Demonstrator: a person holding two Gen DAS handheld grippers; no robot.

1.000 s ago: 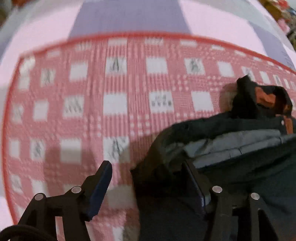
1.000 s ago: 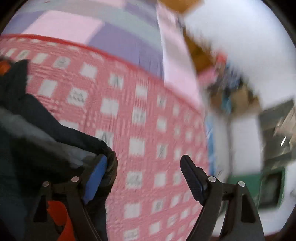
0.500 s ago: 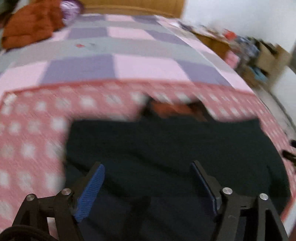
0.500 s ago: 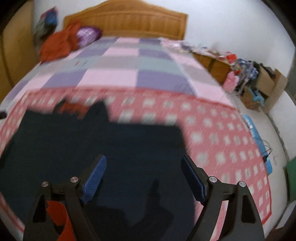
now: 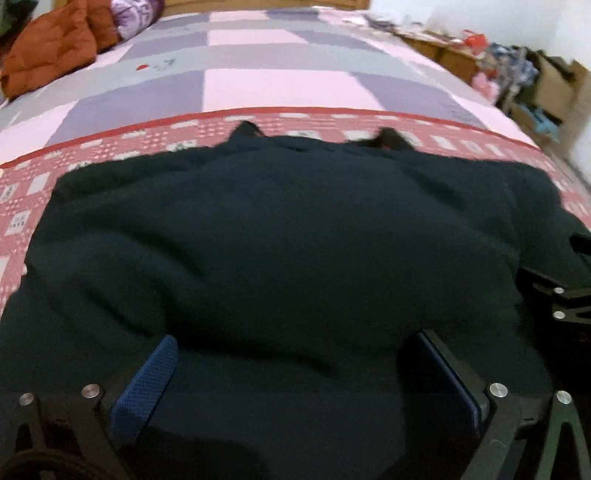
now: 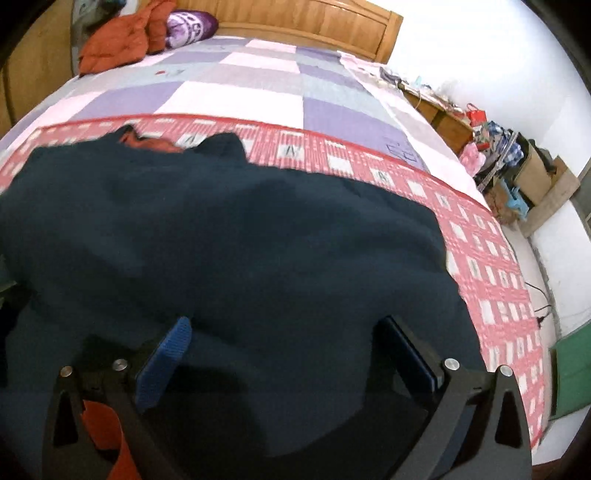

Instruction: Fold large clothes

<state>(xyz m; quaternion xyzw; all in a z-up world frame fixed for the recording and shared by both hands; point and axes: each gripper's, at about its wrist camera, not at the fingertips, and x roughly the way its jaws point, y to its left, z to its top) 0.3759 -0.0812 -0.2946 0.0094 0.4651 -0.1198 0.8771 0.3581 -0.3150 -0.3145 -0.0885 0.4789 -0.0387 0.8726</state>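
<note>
A large dark navy garment [image 5: 280, 236] lies spread flat on a red and white checked blanket [image 5: 26, 192] on the bed. It also fills the right wrist view [image 6: 236, 251], with an orange lining [image 6: 147, 142] showing at its far collar. My left gripper [image 5: 291, 354] is open and empty, just above the garment's near part. My right gripper [image 6: 284, 339] is open and empty over the garment's near right part. Part of the right gripper [image 5: 565, 299] shows at the right edge of the left wrist view.
The bed has a pink, purple and grey patchwork cover [image 6: 236, 88] and a wooden headboard [image 6: 314, 22]. An orange jacket [image 6: 118, 44] and a purple pillow [image 6: 188, 27] lie at the head. Cluttered furniture and boxes [image 6: 509, 162] stand to the right of the bed.
Both grippers let go of the garment's edges and pulled back and up. The garment now lies spread flat, and the view has widened to the whole bed.
</note>
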